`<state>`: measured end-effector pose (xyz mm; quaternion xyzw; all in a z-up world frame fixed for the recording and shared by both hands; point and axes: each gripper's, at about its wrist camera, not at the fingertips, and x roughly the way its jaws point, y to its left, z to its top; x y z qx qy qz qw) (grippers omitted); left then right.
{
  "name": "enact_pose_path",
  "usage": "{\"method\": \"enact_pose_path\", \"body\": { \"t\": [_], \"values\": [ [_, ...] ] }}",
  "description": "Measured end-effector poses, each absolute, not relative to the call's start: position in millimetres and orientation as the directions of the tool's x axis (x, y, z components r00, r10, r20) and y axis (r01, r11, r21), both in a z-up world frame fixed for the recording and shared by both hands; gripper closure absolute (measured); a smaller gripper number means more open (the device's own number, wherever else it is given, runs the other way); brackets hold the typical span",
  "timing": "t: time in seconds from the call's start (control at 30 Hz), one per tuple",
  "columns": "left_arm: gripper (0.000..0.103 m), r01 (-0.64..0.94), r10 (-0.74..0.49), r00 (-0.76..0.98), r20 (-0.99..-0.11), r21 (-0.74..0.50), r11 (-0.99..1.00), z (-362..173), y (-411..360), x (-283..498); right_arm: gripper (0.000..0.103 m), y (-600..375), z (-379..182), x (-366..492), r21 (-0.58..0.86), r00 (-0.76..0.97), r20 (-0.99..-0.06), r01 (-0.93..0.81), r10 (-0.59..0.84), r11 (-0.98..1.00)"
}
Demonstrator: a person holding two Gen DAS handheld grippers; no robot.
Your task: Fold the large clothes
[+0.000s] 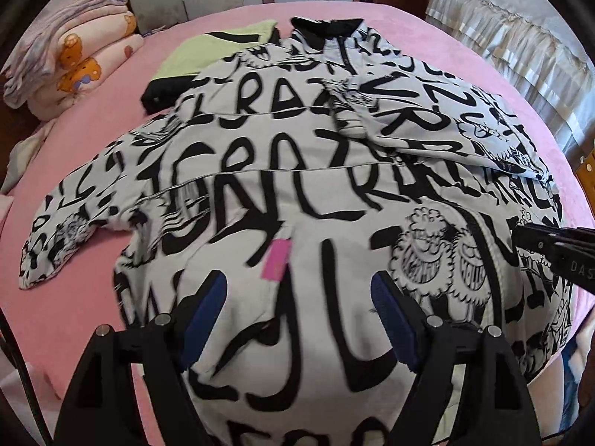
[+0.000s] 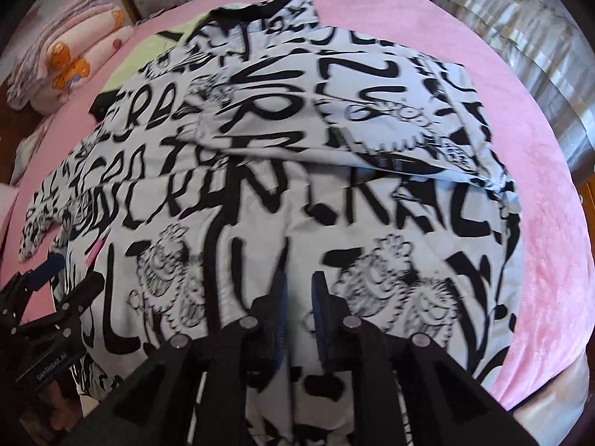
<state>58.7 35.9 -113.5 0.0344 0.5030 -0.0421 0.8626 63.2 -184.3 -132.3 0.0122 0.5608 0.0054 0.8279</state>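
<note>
Here one large jacket [image 1: 260, 193] in white with black graffiti lettering lies spread across the pink bedspread [image 1: 427, 37], its black collar toward the far edge of the bed. Its two sleeves differ: one sleeve [image 1: 427, 126] is folded across the chest, the other [image 1: 63, 230] stretches out flat to the left. One small pink tag [image 1: 277, 260] sits on the cloth near the middle. A second garment, pale green with a black edge [image 1: 208, 52], lies partly under the jacket's far left shoulder.

Two grippers are over the near hem. The left gripper [image 1: 297, 304] has its two blue-padded fingers [image 1: 208, 308] wide apart above the fabric, with nothing between them. The right gripper [image 2: 299, 297] has its fingers [image 2: 319, 297] only narrowly apart, a thin gap showing between the pads; whether any cloth is caught there cannot be told, since the picture is blurred.

One stack of folded blankets [image 1: 74, 55], pink with bear prints, rests at the far left of the bed. Pale curtains [image 1: 520, 44] hang on the right.
</note>
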Motion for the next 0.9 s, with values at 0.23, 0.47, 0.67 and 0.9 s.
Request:
{"method": "enact_pose_path", "body": {
  "t": [0.23, 0.47, 0.67, 0.9],
  "values": [
    [0.025, 0.058, -0.031, 0.525, -0.851, 0.000, 0.998, -106, 80, 42, 0.084, -136, -137, 60, -0.003, 0.355, -0.935, -0.079, 0.025, 0.997],
    [0.025, 0.003, -0.011, 0.544, -0.839, -0.011, 1.000, -105, 120, 32, 0.084, -93, -140, 60, -0.027, 0.342, -0.939, -0.148, 0.026, 0.989],
    [0.024, -0.078, 0.006, 0.543, -0.840, -0.043, 0.996, -109, 163, 26, 0.084, -58, -139, 62, -0.037, 0.345, -0.938, -0.204, 0.037, 0.978],
    [0.024, -0.204, 0.042, 0.541, -0.840, -0.083, 0.976, -117, 227, 29, 0.084, -8, -130, 67, -0.036, 0.376, -0.923, -0.295, 0.081, 0.955]
  ]
}}
